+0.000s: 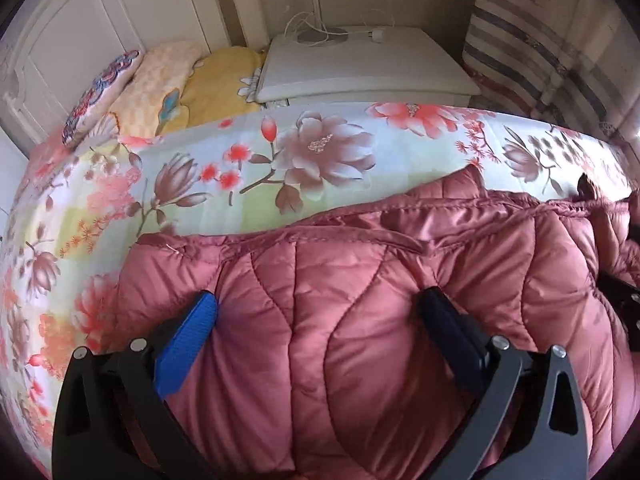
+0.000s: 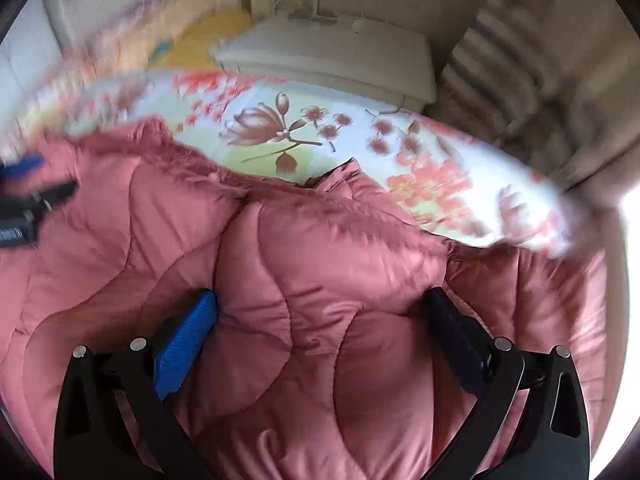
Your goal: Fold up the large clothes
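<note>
Your left gripper (image 1: 320, 312) has its jaws spread wide, the blue-padded finger (image 1: 186, 348) and the dark-padded finger (image 1: 452, 336) both pressed against the dusty-pink quilted puffer coat (image 1: 340, 300), with a wide bulge of padding between them, not pinched. Your right gripper (image 2: 320, 312) is the same: jaws apart, straddling a puffy section of that coat (image 2: 300, 280). The coat lies on the floral-print bedsheet (image 1: 224, 168), covering its near part; the sheet's far strip is bare. From the right wrist view your left gripper (image 2: 24, 200) sits at the coat's left edge, but that view is motion-blurred, so contact there is unclear. Beyond the sheet stands a white nightstand (image 1: 360, 68). Left of it, a yellow floral pillow (image 1: 216, 88) leans by the white panelled headboard (image 1: 100, 32). Right of the nightstand hangs striped fabric (image 1: 528, 40).
</note>
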{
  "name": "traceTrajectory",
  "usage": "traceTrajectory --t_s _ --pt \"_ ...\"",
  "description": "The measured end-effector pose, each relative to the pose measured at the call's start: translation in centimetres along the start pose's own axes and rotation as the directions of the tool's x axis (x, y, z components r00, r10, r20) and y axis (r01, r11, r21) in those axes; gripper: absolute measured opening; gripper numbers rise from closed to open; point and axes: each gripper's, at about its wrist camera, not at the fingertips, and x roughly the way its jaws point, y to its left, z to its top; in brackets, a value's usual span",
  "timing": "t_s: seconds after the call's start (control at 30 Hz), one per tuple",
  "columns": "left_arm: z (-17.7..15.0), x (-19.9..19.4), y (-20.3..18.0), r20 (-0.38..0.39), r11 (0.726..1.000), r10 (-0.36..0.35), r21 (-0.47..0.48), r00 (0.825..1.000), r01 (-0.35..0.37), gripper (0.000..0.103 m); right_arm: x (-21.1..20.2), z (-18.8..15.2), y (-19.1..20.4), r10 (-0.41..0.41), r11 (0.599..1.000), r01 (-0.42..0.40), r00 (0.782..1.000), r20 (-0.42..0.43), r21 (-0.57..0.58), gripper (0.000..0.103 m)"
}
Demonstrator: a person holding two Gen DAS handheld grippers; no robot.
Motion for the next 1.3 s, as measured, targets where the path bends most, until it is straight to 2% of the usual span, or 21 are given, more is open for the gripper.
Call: traceTrajectory --t_s 0.13,0.27,0.3,0.37,0.4,0.43,0.47,0.57,0.67,0.77,0.83,0.87,0.93,0.97,1.03,1.07,1.1,1.2,1.3 --pt "-0.4 0.3 0.6 0.027 1.0 -0.016 -0.012 1.0 0.016 0.101 -1.0 0.8 -0.9 -0.005 1.0 0.005 1.0 -0.008 -0.014 0.097" --pt "-0.7 0.2 0.5 0.051 1.0 -0.007 -0.008 0.999 0.007 0.101 -5.3 0.3 -4.0 -0.107 0.994 0.105 0.993 0.056 0.043 0.098" --pt "-0.7 0.2 0.5 0.051 1.0 -0.006 -0.007 0.999 0.007 0.101 -5.4 0.0 -4.9 -0.119 0.992 0.117 0.992 0.04 0.047 0.098" --pt "-0.8 0.2 0.4 0.051 1.0 -0.007 -0.008 0.999 0.008 0.101 -3.3 -0.8 -7.3 -0.132 0.986 0.136 0.99 -0.046 0.097 0.098" --pt "-0.8 0.2 0.5 0.051 1.0 -0.012 -0.01 0.999 0.012 0.101 -1.7 -1.0 -8.2 -0.085 0.987 0.095 0.993 -0.082 0.13 0.098" --pt "-0.8 0.3 0.6 0.052 1.0 -0.015 -0.013 0.999 0.016 0.101 0.1 -1.4 -9.7 0.033 0.976 -0.016 0.997 -0.076 0.216 0.099" --pt "-0.8 0.3 0.7 0.053 1.0 -0.022 -0.018 0.998 0.023 0.101 0.1 -1.2 -9.9 0.019 0.978 -0.01 0.999 -0.039 0.209 0.099" --pt "-1.0 0.3 0.9 0.063 0.999 -0.028 -0.026 0.998 0.03 0.101 -0.3 -0.1 -9.3 -0.01 0.985 0.02 0.998 -0.059 0.171 0.099" --pt "-1.1 0.2 0.8 0.073 0.999 -0.023 -0.026 0.997 0.025 0.101 -3.5 0.2 -10.0 -0.118 0.966 0.123 0.992 -0.032 0.227 0.098" --pt "-1.1 0.2 0.9 0.077 0.999 -0.028 -0.028 0.997 0.03 0.101 -7.7 -1.5 -8.0 -0.132 0.977 0.123 0.99 0.043 0.173 0.098" --pt "-1.1 0.2 0.9 0.077 0.999 -0.028 -0.027 0.997 0.03 0.101 -9.8 -3.5 -5.6 -0.089 0.988 0.078 0.992 0.088 0.131 0.098" --pt "-1.1 0.2 0.9 0.077 0.999 -0.028 -0.028 0.997 0.03 0.101 -10.8 -4.9 -3.2 -0.038 0.996 0.029 0.993 0.11 0.08 0.098" --pt "-1.2 0.2 0.9 0.079 0.999 -0.026 -0.028 0.997 0.029 0.101 -11.4 -6.7 0.1 0.0 1.0 -0.001 0.992 0.127 0.006 0.098" --pt "-1.2 0.2 0.9 0.08 0.999 -0.026 -0.028 0.996 0.029 0.101 -11.2 -7.8 2.1 0.017 0.999 -0.012 0.991 0.134 -0.041 0.098" --pt "-1.2 0.2 0.9 0.08 0.999 -0.028 -0.029 0.996 0.031 0.101 -7.9 -9.0 4.7 -0.051 0.993 0.059 0.996 0.079 -0.1 0.099" --pt "-1.2 0.1 1.0 0.078 0.999 -0.033 -0.033 0.996 0.036 0.101 -6.0 -9.5 5.3 -0.049 0.994 0.058 0.994 0.094 -0.096 0.099" --pt "-1.1 0.1 1.0 0.078 0.999 -0.034 -0.036 0.996 0.037 0.101 -5.8 -9.6 5.3 -0.043 0.995 0.053 0.993 0.11 -0.087 0.099" --pt "-1.2 -0.7 1.4 0.068 0.997 -0.058 -0.045 0.996 0.061 0.101 -6.4 -9.0 5.1 -0.033 0.995 0.039 0.997 0.064 -0.089 0.099" --pt "-2.8 -5.0 1.8 0.109 0.989 -0.123 -0.069 0.986 0.131 0.1 -5.7 -8.9 4.8 -0.011 0.996 0.016 0.998 0.059 -0.09 0.099"
